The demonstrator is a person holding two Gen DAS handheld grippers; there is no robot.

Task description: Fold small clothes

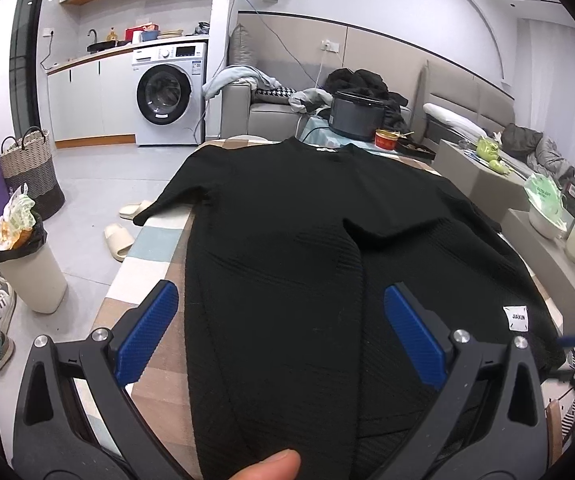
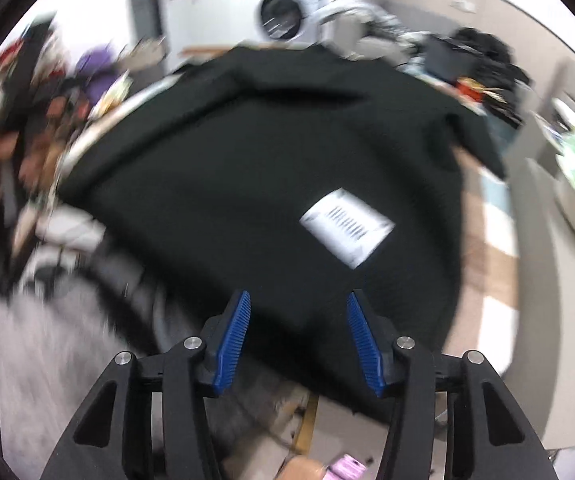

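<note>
We see a black top (image 1: 287,216) spread flat on the table (image 1: 155,248) for folding; both grippers, left (image 1: 281,334) and right (image 2: 297,336), hover with jaws released.

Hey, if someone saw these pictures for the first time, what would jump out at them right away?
A black sweater spread flat over the checked table fills the middle of both views, with a white label near its hem on the right. The left gripper hangs over it with blue-padded jaws wide apart. Behind, a white washing machine stands against the kitchen counter.
</note>
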